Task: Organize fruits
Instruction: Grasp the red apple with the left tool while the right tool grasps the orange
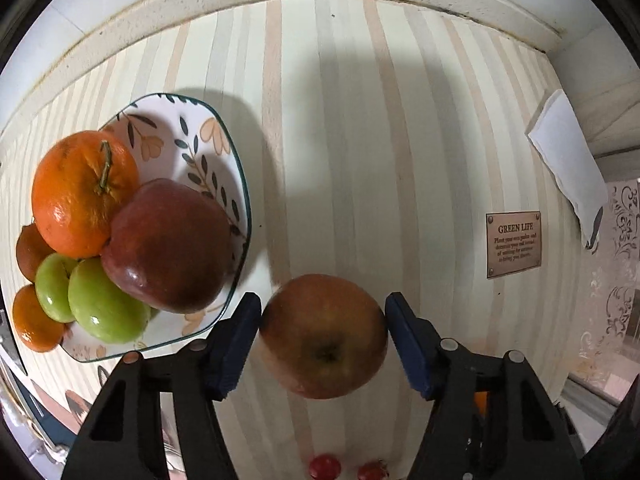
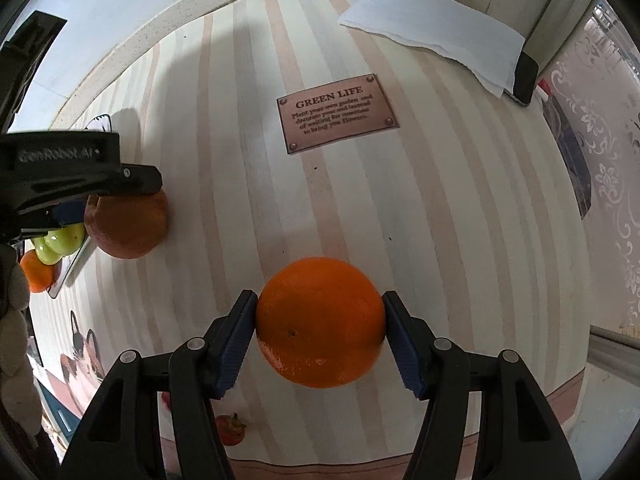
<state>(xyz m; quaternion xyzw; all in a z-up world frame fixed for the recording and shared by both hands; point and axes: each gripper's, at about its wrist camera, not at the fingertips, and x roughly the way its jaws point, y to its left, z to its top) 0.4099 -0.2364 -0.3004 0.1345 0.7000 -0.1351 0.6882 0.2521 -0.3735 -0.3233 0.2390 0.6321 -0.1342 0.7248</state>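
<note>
We see a reddish-yellow apple (image 1: pixel 323 336) standing on the striped tabletop (image 1: pixel 400 160), squarely between the blue pads (image 1: pixel 408 344) of the left gripper (image 1: pixel 323 340); both pads touch its sides, so the jaws are closed on it at a middling width. In the right wrist view an orange (image 2: pixel 320 322) likewise sits between the pads of the right gripper (image 2: pixel 320 332), both pads pressed against its skin, about half open.

Left of the apple, near it but apart, lies a flower-patterned plate (image 1: pixel 208 136). It holds a stemmed orange (image 1: pixel 84 192), a dark red apple (image 1: pixel 168 244), two green fruits (image 1: pixel 106 304) and smaller oranges at its far side. Small red fruits (image 1: pixel 325 467) lie at the near edge. A "GREEN LIFE" plaque (image 2: pixel 336 118) and a folded white cloth (image 2: pixel 436 28) lie further out.
</note>
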